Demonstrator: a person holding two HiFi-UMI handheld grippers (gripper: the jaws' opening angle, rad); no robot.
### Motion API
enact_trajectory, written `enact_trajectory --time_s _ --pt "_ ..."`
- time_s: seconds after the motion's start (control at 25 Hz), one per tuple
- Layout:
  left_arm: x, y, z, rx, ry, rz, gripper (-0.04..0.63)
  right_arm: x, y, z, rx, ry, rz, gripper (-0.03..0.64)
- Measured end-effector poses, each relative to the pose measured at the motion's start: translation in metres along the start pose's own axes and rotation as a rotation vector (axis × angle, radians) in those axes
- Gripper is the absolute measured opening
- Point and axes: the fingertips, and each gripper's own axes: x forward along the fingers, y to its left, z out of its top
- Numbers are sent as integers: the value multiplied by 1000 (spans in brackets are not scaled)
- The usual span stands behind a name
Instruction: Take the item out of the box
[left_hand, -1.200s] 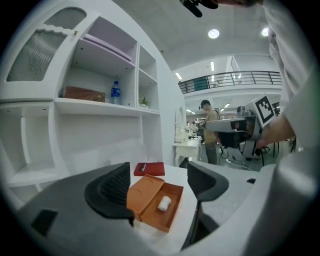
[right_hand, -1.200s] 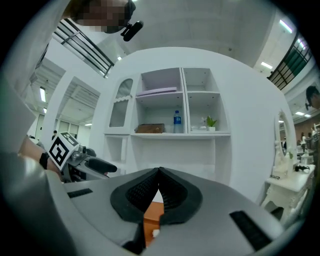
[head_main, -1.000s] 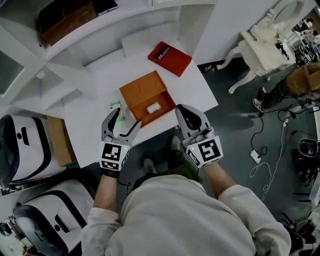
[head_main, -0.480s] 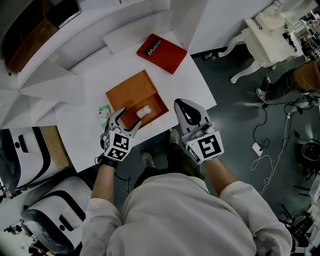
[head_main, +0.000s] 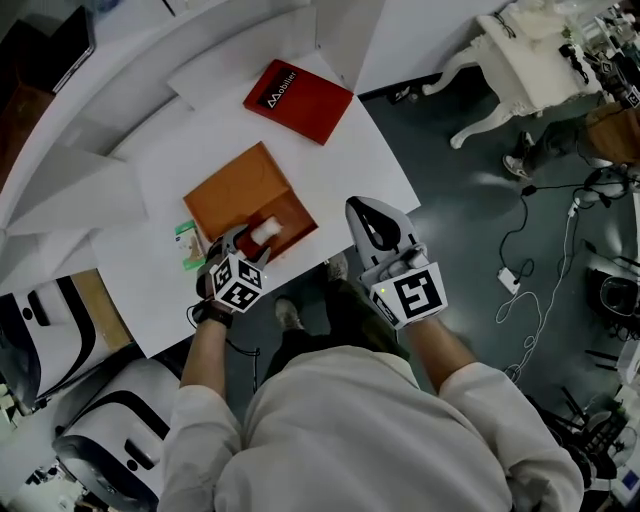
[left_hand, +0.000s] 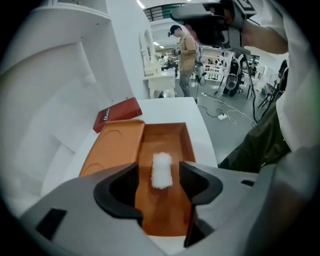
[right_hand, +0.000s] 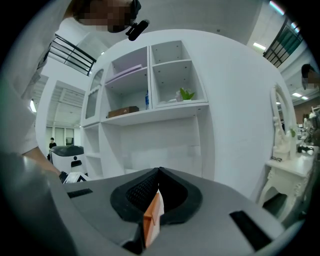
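Left gripper (head_main: 248, 248): angled down over the near end of the open orange box (left_hand: 189, 145) on the white table (head_main: 330, 170). Jaws apart; they have just been closing. The white item (left_hand: 161, 170), a small oblong with a rough surface, lies on the box floor between the two jaws. The left gripper view shows a gap on either side of it, so the pads are not pressing on it. The item is not lifted.

The near end of the box is hidden behind the gripper body in both views. In the head view the gripper also covers part of the item. The hinged lid (left_hand: 111, 150) lies flat beside the tray, on its left in the left gripper view.

Right gripper (head_main: 365, 218): held off the table's near edge, well apart from the box. Jaws closed on a thin orange-and-white piece (right_hand: 152, 220). Its lower end is cut off by the jaw bodies, so I cannot tell what it is. The head view does not show it.

A red box (head_main: 298, 100) lies further back on the table; its print is too small to read. A small green-and-white packet (head_main: 187, 245) lies just beside the orange box, detail unclear.
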Motion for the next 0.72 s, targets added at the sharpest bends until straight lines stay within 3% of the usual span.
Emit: enact_trajectory --time_s 0.44,0.72 --pt "50 -10 -28 33 167 -70 244 12 -34 -21 16 43 -17 23" --pt "61 -11 -34 16 203 -86 242 22 -44 -26 21 60 -10 23"
